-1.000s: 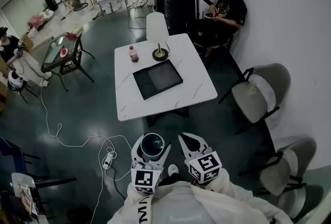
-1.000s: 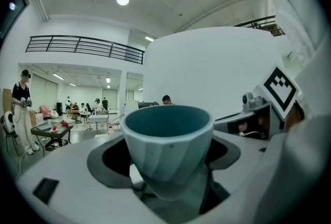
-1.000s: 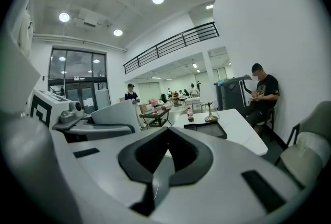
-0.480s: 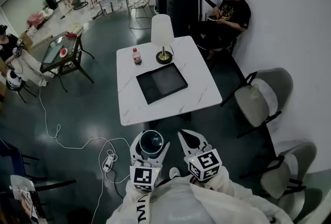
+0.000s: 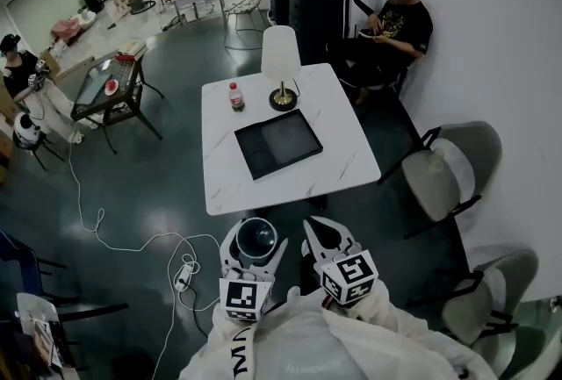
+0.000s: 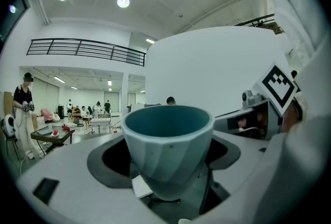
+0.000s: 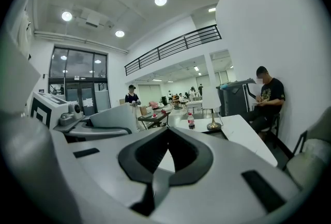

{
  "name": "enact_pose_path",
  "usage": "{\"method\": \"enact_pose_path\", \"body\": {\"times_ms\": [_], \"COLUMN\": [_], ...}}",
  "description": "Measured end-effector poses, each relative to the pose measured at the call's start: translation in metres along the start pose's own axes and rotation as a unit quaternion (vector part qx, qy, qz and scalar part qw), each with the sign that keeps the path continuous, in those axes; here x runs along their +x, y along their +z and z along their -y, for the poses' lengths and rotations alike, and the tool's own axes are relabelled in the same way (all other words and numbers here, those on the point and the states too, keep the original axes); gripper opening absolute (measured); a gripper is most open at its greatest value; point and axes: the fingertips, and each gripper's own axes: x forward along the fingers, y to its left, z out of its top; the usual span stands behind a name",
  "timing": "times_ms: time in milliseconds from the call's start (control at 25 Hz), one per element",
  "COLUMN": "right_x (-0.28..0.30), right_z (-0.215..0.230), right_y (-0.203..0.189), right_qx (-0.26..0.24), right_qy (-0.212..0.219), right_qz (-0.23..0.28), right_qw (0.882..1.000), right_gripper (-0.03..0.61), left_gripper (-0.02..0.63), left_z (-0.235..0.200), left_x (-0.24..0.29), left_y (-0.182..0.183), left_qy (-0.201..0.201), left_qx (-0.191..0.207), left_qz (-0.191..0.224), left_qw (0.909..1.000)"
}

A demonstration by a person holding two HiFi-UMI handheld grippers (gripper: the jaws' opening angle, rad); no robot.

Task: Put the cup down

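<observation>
1. the left gripper (image 5: 255,248) has its jaws clamped round the cup (image 6: 168,150), low on the tapered body, mouth up.
2. the cup hangs over the floor, short of the near edge of the white table (image 5: 351,161), not on anything yet.
3. the right gripper (image 5: 316,231) is closed on nothing, just beside the left.
4. looks like a hard, faceted, glazed cup: stiff, probably light, likely slick and chippable. the narrow base could tip, so a grip low on the sides and a soft landing suit it.
5. count: one cup, two grippers, one table, one dark tray (image 5: 277,142), one lamp (image 5: 281,62), one bottle (image 5: 235,96).
</observation>
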Motion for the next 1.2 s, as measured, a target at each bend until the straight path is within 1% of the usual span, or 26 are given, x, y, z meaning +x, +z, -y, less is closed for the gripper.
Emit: {"method": "enact_pose_path", "body": {"times_ms": [360, 600, 1200], "right_x": [0.020, 0.040, 0.097], "right_z": [0.017, 0.028, 0.078], "right_y": [0.007, 0.008, 0.013], "right_qx": [0.000, 0.002, 0.012], "right_qy": [0.006, 0.009, 0.010], "right_qz": [0.004, -0.002, -0.019], "right_qw": [1.000, 1.000, 1.000], "right_gripper": [0.005, 0.006, 0.006], "left_gripper": [0.402, 0.402, 0.402], "left_z": [-0.005, -0.018, -0.048], "left_x": [0.023, 0.041, 0.111], "left_y": [0.001, -0.004, -0.013], "left_qy": [-0.001, 0.004, 0.008], "left_qx": [0.007, 0.004, -0.002], "left_qz": [-0.006, -0.014, -0.035], "left_qw": [1.0000, 0.9999, 0.9993]}}
